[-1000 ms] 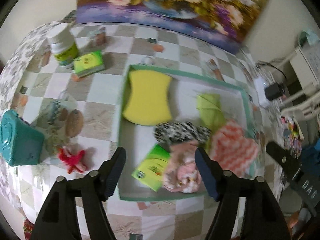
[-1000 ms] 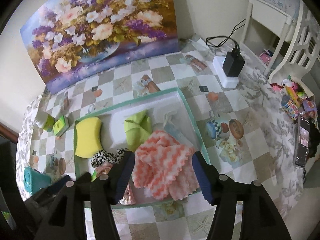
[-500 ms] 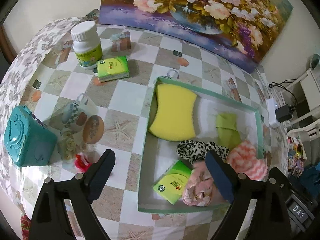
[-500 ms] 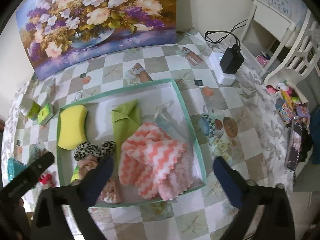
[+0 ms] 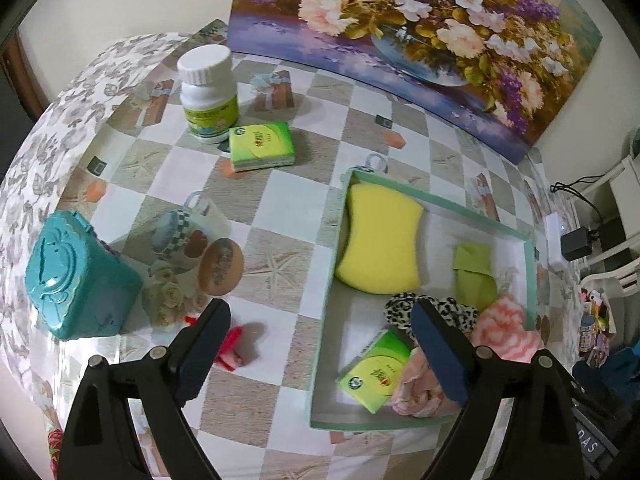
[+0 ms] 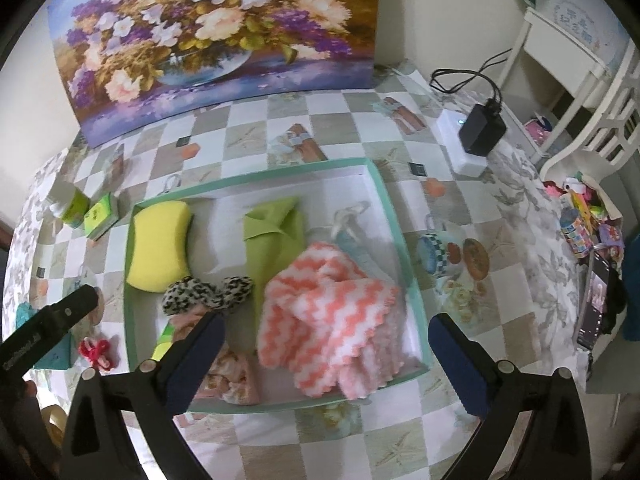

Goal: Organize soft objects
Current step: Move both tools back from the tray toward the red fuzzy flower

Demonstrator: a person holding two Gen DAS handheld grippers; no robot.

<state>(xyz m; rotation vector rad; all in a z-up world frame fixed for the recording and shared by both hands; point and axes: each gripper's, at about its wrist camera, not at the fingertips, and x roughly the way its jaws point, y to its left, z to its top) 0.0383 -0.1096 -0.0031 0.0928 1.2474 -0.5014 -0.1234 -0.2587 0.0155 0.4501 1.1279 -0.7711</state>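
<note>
A checkered tablecloth (image 5: pixel 280 208) is spread over the table. On it are set a green tray (image 5: pixel 440 206), a white bottle (image 5: pixel 206 92), a green packet (image 5: pixel 262 146), a teal box (image 5: pixel 76 276), a red bow (image 5: pixel 232 346) and a white adapter (image 6: pixel 460 142).

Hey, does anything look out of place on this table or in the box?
Two soft items sit outside the green-rimmed box: a small red bow on the tablecloth beside the teal tin, and a green tissue pack near the white bottle. A matching tissue pack is already in the box. Nothing looks spilled or damaged.
</note>
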